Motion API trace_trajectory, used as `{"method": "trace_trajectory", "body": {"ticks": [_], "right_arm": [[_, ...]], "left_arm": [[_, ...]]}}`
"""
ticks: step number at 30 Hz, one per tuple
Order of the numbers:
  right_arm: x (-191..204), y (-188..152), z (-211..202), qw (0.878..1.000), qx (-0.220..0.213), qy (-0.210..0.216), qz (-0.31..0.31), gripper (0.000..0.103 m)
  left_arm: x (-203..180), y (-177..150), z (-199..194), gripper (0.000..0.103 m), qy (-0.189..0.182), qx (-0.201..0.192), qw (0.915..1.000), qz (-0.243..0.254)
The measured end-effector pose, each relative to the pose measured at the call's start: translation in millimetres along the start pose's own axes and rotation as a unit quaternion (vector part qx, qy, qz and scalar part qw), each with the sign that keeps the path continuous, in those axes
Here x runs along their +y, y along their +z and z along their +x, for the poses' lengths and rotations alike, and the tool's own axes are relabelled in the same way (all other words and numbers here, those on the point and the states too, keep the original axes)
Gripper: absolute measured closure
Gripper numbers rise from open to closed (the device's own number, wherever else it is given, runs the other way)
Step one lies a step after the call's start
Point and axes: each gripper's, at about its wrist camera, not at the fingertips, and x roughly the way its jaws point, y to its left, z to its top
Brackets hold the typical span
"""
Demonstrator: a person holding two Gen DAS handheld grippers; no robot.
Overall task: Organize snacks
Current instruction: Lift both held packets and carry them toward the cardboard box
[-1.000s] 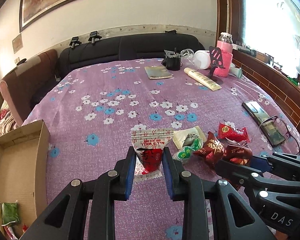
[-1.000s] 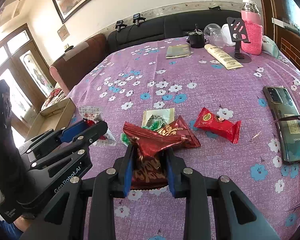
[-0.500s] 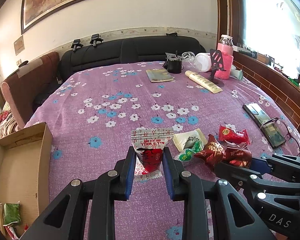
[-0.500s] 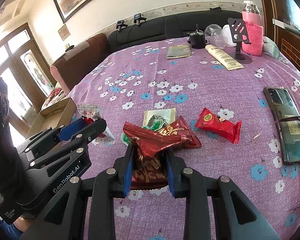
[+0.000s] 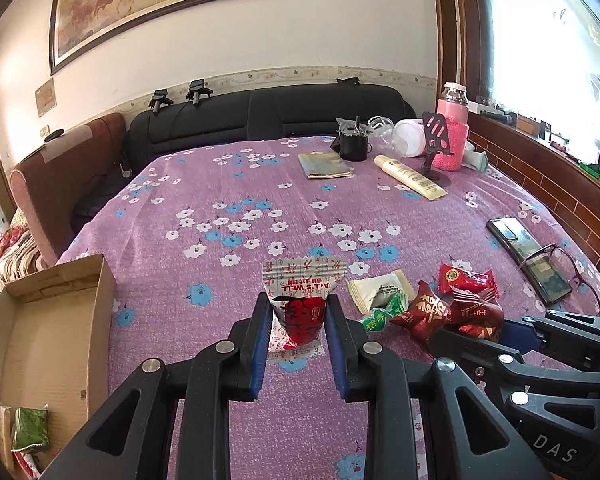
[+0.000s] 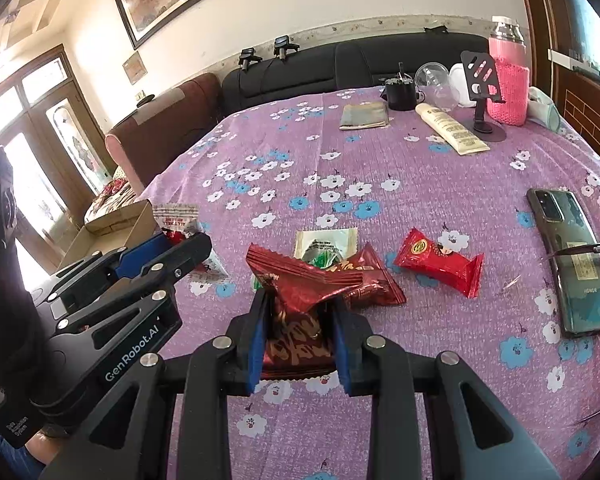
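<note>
The red-and-white snack pouch is clamped between the pads of the left gripper, its long axis upright, printed end away from the camera. The cardboard box lies to that gripper's left at the table edge, a green packet already inside. The dark red snack packet is pinched in the right gripper, further from the box. The left load is judged nearer; a leftward carry over the box wall is called for. Loose packets remain on the purple floral tablecloth between the grippers.
</note>
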Motion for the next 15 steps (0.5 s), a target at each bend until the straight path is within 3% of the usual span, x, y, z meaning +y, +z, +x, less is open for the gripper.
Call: {"method": "trace_trajectory", "body": {"ticks": [15], "right_arm": [[-6.7, 3.0, -4.7, 1.000, -0.017, -0.008, 0.010, 0.075]], "left_arm": [[8.2, 2.6, -9.5, 0.076, -0.005, -0.008, 0.9997, -0.025]]}}
